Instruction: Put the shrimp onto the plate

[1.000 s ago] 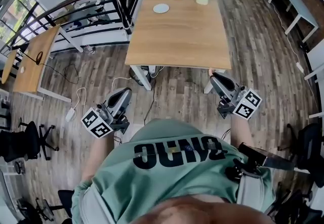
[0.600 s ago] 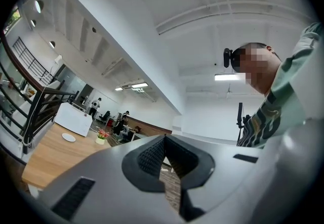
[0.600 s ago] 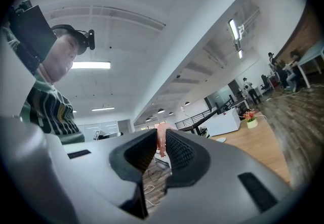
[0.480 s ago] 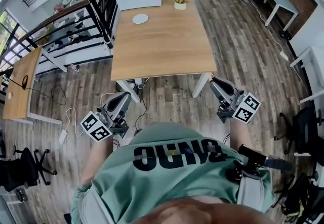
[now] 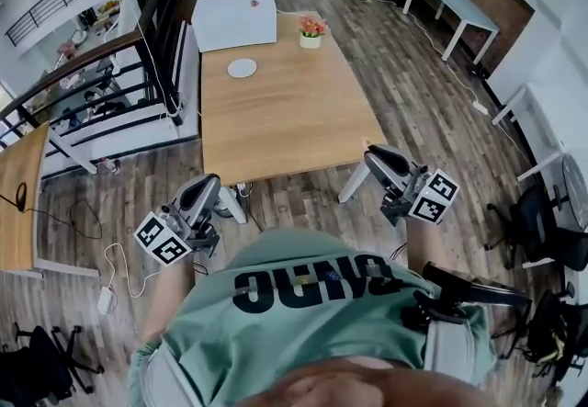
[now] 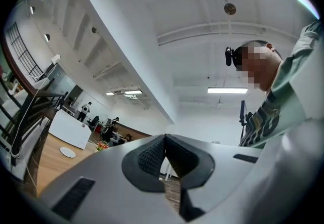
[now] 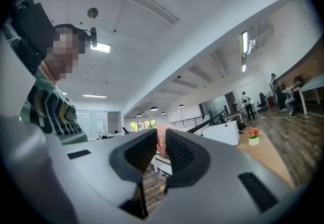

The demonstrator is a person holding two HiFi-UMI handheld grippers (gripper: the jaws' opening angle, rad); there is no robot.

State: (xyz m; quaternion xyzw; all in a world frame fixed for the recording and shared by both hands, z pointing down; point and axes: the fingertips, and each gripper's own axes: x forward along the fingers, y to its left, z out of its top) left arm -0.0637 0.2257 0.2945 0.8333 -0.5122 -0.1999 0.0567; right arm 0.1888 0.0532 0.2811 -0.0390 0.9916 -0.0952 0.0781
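Note:
A small white plate [image 5: 242, 68] lies at the far end of a long wooden table [image 5: 285, 120]; it also shows in the left gripper view as the plate [image 6: 67, 152]. My right gripper [image 5: 372, 155] hovers off the table's near right corner, pointing at it. In the right gripper view a pale pink shrimp [image 7: 162, 137] sticks up between the pads, and the right gripper [image 7: 161, 143] is shut on it. At the near left corner my left gripper [image 5: 208, 183] hangs over the floor. The left gripper [image 6: 164, 139] has its pads meeting at the tips with nothing between them.
A white box [image 5: 234, 17] and a small flower pot [image 5: 310, 31] stand at the table's far end beyond the plate. A black railing [image 5: 165, 19] runs along the table's left. Other desks [image 5: 455, 1] and chairs stand around on the wooden floor; cables lie under the table.
Both grippers have come closer to the table's near edge, and the table has swung to run more straight ahead. The jaws look the same throughout.

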